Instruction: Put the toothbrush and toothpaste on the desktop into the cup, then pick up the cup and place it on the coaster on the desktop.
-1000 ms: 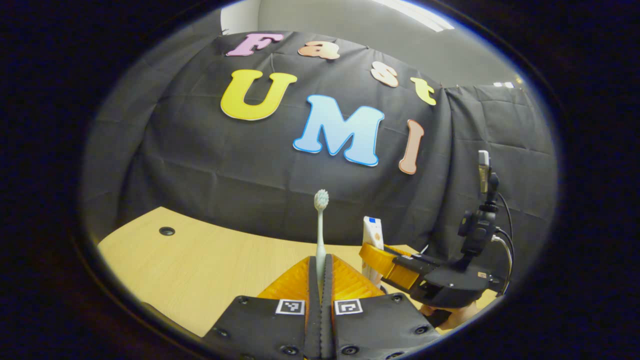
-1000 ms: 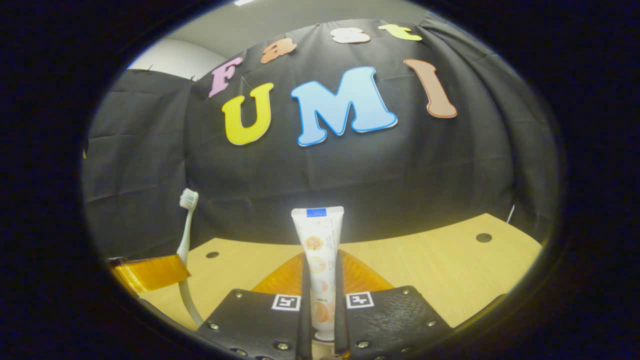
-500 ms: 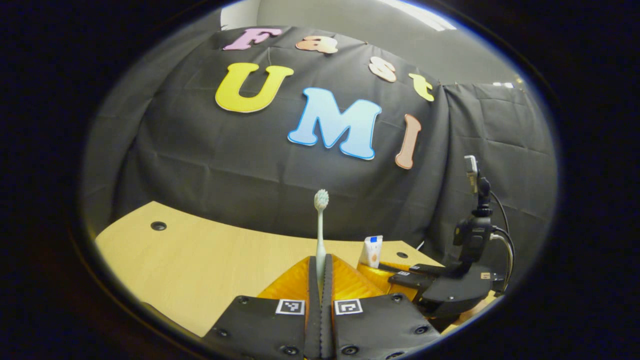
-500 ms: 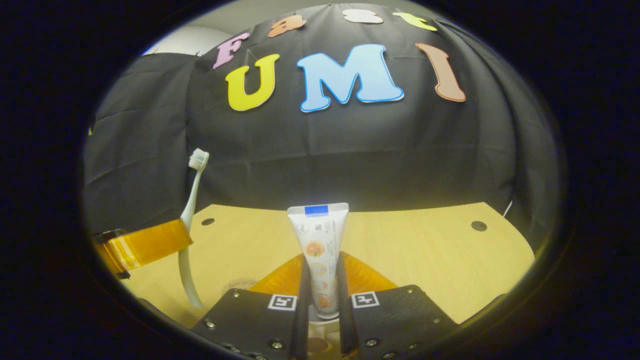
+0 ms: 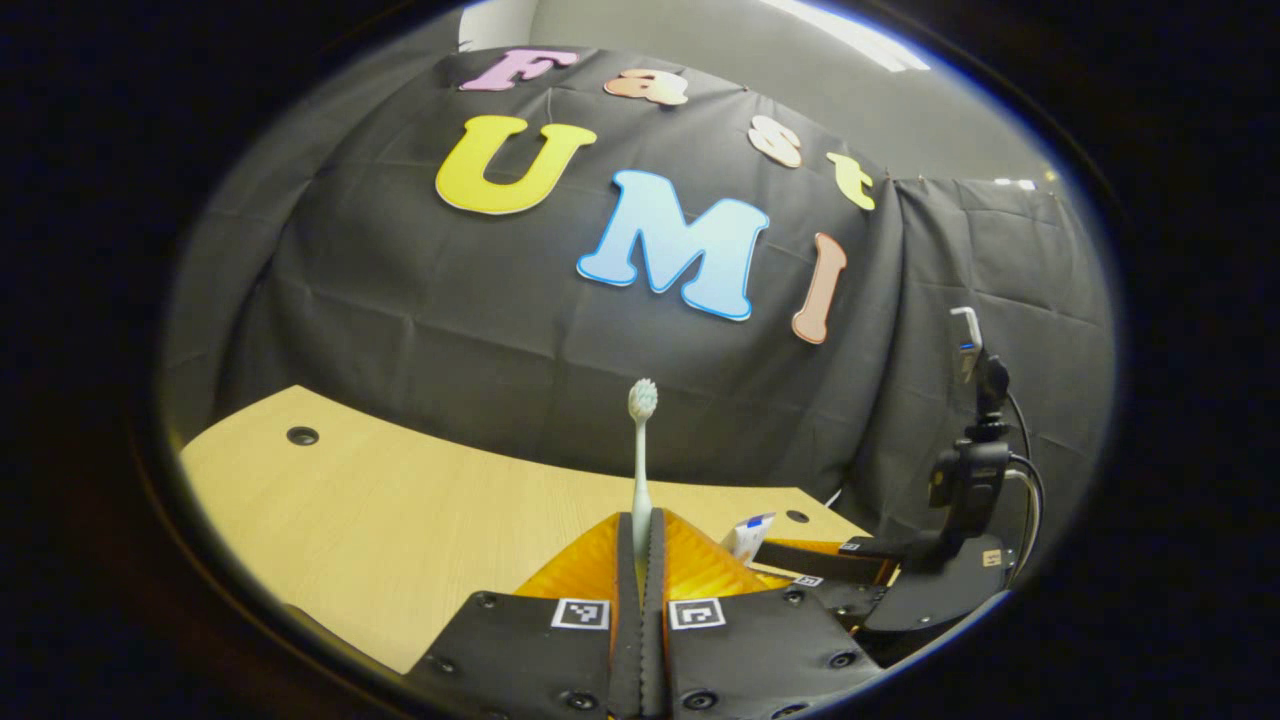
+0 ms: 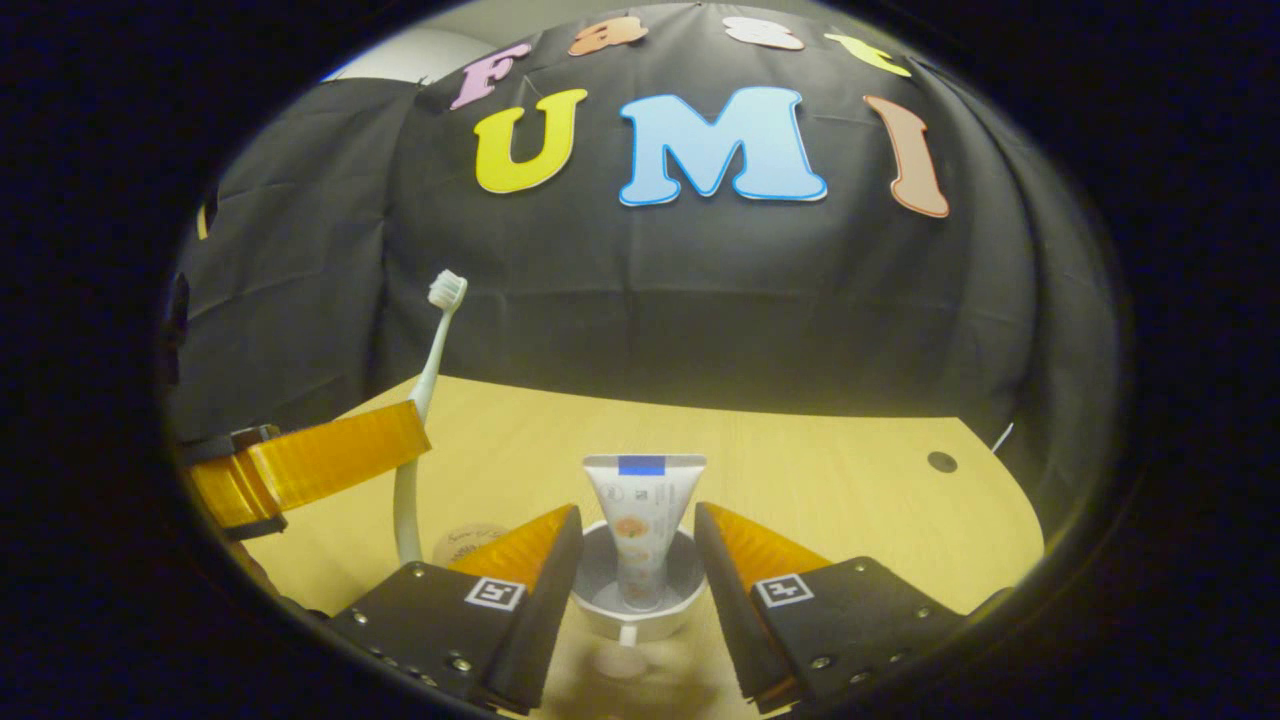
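In the right gripper view, the white toothpaste tube (image 6: 640, 505) stands upright inside the white cup (image 6: 596, 592) on the wooden desktop (image 6: 840, 490). My right gripper (image 6: 638, 514) is open, a finger on either side of the cup and tube, touching neither. A tan round coaster (image 6: 468, 543) peeks out to the left of the cup. My left gripper (image 5: 644, 516) is shut on the pale toothbrush (image 5: 641, 440), which stands upright with bristles on top. The left gripper (image 6: 395, 445) and toothbrush (image 6: 432, 355) hang left of the cup. In the left gripper view, the right gripper (image 5: 805, 560) sits low at the right by the tube's tip (image 5: 748, 535).
The desktop (image 5: 400, 520) has small round cable holes (image 5: 302, 435) (image 6: 940, 461) near its far corners. Black cloth walls close the back and sides. A camera mount with cables (image 5: 975, 470) rises from the right gripper.
My right gripper lowered the toothpaste into the cup and opened, letting go of the tube. The left gripper, still holding the toothbrush, drifted slightly closer to the cup.
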`<state>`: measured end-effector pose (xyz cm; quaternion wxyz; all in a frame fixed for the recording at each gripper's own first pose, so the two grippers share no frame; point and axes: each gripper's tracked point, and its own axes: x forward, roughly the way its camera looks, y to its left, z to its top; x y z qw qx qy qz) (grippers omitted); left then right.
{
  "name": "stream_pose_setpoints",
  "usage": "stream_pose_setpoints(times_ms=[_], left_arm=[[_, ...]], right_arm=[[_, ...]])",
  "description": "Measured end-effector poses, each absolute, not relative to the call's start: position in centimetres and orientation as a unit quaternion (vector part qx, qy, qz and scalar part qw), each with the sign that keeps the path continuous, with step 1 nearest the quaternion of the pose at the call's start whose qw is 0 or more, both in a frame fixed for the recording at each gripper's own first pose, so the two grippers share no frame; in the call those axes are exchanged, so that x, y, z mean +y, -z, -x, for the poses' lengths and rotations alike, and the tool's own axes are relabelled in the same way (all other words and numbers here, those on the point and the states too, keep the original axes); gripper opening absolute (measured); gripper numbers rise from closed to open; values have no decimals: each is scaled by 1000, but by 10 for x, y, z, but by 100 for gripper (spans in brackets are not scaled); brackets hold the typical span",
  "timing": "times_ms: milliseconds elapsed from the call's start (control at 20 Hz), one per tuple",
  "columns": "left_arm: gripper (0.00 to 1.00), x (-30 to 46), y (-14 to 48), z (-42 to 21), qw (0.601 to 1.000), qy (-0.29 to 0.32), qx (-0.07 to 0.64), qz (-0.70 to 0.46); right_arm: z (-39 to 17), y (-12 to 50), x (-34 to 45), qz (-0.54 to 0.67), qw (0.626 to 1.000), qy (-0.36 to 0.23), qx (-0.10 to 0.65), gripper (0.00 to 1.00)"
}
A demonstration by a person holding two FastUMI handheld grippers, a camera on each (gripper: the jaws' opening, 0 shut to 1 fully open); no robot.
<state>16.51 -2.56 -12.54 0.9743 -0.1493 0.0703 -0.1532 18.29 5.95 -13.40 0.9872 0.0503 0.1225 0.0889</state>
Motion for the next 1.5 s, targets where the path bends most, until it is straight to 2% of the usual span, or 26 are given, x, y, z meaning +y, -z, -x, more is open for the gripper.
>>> stream_pose_setpoints(times_ms=[50,100,200,400,750,1000,1500], left_arm=[[7,-26,126,-166,973,155,69,154],[7,-29,125,-167,972,160,66,162],[7,-34,122,-171,969,167,58,173],[7,-38,116,-184,966,169,33,193],[7,-60,106,-200,958,172,1,229],[7,-75,116,-211,956,169,-1,239],[7,-95,156,-210,966,163,36,198]], right_arm=[[-181,130,60,-56,987,-90,119,74],[-180,124,58,-61,988,-86,112,85],[-178,109,49,-70,990,-75,94,89],[-158,88,13,-95,993,-33,65,89],[-94,124,-29,-100,986,10,135,89],[-71,138,-26,-104,980,1,171,89],[-76,141,-7,-123,975,-31,180,90]])
